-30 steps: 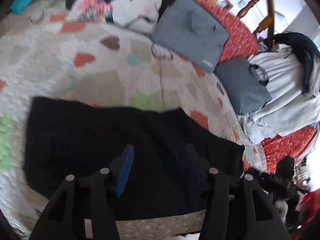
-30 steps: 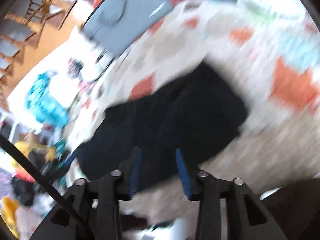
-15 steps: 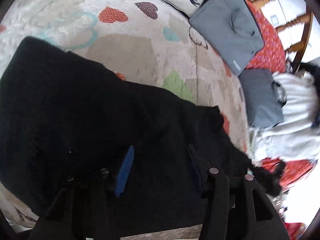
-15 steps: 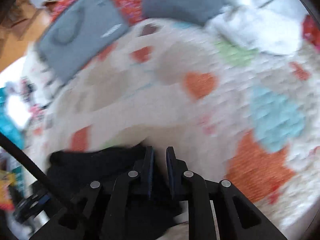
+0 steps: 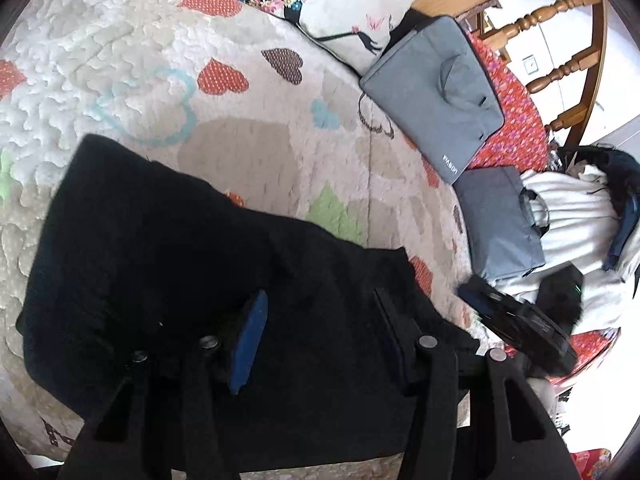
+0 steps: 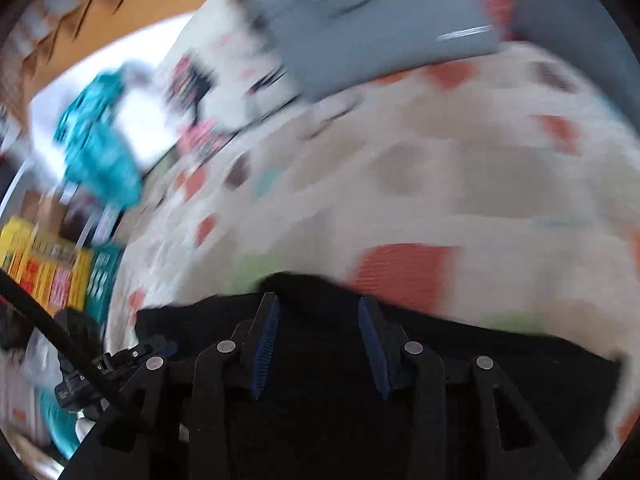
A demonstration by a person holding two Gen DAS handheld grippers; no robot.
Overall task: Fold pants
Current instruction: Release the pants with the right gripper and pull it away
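Black pants (image 5: 192,264) are spread across the lower half of the frame on a heart-patterned quilt (image 5: 248,128). Both the left tongs (image 5: 320,320) and the right tongs (image 6: 318,320) are held open above them, empty.

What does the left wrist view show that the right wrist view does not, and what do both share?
Only the left wrist view shows the wooden chair, the white clothes and a second, smaller grey bag. Only the right wrist view, which is blurred, shows teal cloth and yellow boxes. Both share the black pants, the heart-patterned quilt, the large grey bag, and an open claw: left claw, right claw.
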